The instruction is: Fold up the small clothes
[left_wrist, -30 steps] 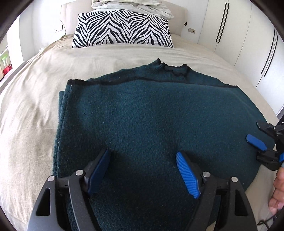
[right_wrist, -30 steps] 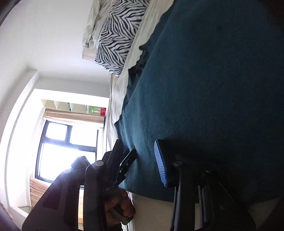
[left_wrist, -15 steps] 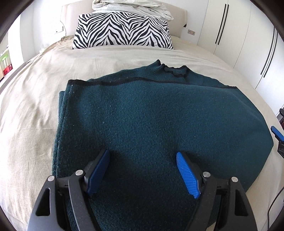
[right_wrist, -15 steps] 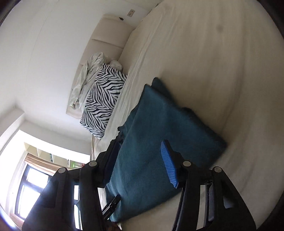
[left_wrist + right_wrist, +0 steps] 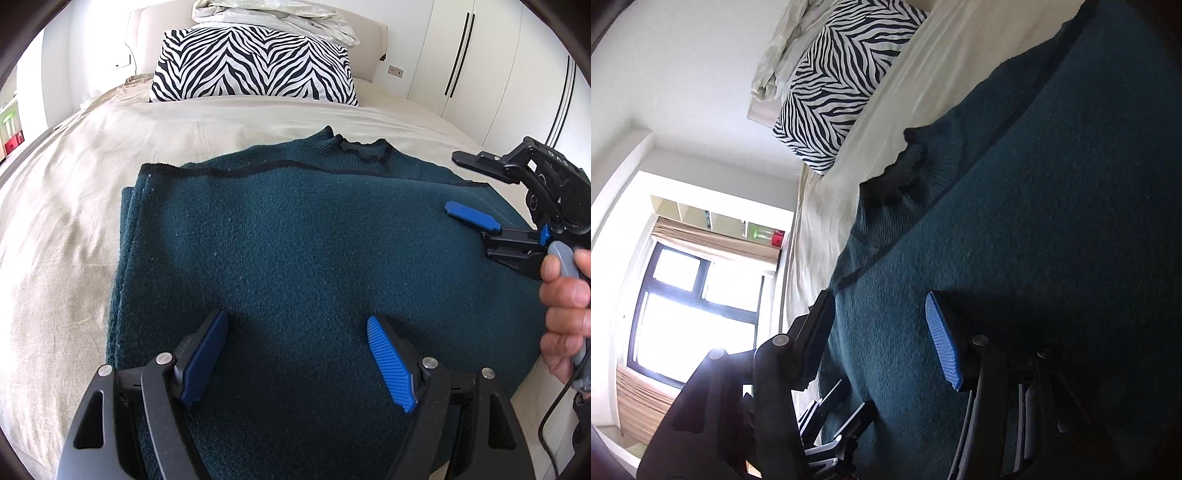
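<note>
We see the left gripper [image 5: 295,354] tilted down over the folded sweater [image 5: 295,258] on the bed [image 5: 66,221], its jaws wide apart and empty. At three o'clock the right gripper [image 5: 467,186] reaches in sideways over the sweater's edge, jaws apart and empty, with a hand [image 5: 565,295] on its grip. The sweater's near edge is cut off, and the right wrist view is dark.
</note>
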Available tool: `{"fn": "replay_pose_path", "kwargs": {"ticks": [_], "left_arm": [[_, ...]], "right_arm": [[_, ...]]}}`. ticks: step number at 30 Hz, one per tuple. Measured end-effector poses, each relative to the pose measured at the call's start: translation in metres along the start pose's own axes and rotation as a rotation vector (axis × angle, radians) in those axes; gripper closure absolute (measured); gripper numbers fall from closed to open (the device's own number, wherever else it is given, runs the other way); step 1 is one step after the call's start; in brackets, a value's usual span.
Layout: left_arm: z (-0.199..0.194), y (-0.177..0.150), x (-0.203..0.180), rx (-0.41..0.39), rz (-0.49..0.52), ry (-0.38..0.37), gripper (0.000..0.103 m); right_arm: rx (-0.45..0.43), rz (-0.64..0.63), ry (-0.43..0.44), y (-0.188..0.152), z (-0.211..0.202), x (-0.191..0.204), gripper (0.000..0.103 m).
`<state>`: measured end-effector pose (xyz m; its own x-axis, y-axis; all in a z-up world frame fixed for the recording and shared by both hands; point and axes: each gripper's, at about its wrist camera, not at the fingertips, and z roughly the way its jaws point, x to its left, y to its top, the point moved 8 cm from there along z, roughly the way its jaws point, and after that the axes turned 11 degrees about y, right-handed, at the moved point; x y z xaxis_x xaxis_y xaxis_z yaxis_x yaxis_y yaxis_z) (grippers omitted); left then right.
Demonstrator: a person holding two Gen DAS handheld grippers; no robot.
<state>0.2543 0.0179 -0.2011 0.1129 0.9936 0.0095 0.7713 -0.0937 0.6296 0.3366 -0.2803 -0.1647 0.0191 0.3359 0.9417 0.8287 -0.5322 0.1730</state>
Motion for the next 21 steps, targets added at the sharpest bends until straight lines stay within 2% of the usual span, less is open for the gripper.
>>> {"fn": "replay_pose_path", "kwargs": {"ticks": [3, 6, 7, 9, 11, 12, 16, 19, 21], "left_arm": [[0.001, 0.001, 0.001, -0.001, -0.003, -0.007, 0.023], [0.000, 0.001, 0.001, -0.001, -0.004, -0.009, 0.023], [0.000, 0.001, 0.001, -0.001, -0.004, -0.009, 0.023], [0.000, 0.001, 0.001, -0.002, -0.004, -0.009, 0.023], [0.000, 0.001, 0.001, -0.003, -0.004, -0.009, 0.023], [0.000, 0.001, 0.001, -0.003, -0.003, -0.009, 0.023], [-0.003, 0.003, 0.000, -0.001, 0.005, 0.001, 0.023], [-0.011, 0.005, 0.001, 0.026, -0.014, 0.009, 0.024], [-0.022, 0.008, 0.000, 0.035, -0.059, -0.020, 0.024]], "right_arm": [[-0.133, 0.055, 0.048, 0.037, -0.047, -0.018, 0.056], [-0.316, 0.088, -0.084, 0.063, -0.123, -0.045, 0.055], [-0.359, 0.114, -0.081, 0.072, -0.146, -0.054, 0.055], [-0.434, 0.140, -0.068, 0.067, -0.194, -0.054, 0.050], [-0.500, 0.113, -0.159, 0.049, -0.241, -0.049, 0.039], [-0.525, 0.105, -0.155, 0.039, -0.262, -0.047, 0.037], [-0.545, 0.183, -0.037, -0.019, -0.313, -0.044, 0.035], [-0.500, 0.230, -0.018, -0.050, -0.312, -0.048, 0.035], [-0.462, 0.263, -0.054, -0.058, -0.294, -0.055, 0.035]]}}
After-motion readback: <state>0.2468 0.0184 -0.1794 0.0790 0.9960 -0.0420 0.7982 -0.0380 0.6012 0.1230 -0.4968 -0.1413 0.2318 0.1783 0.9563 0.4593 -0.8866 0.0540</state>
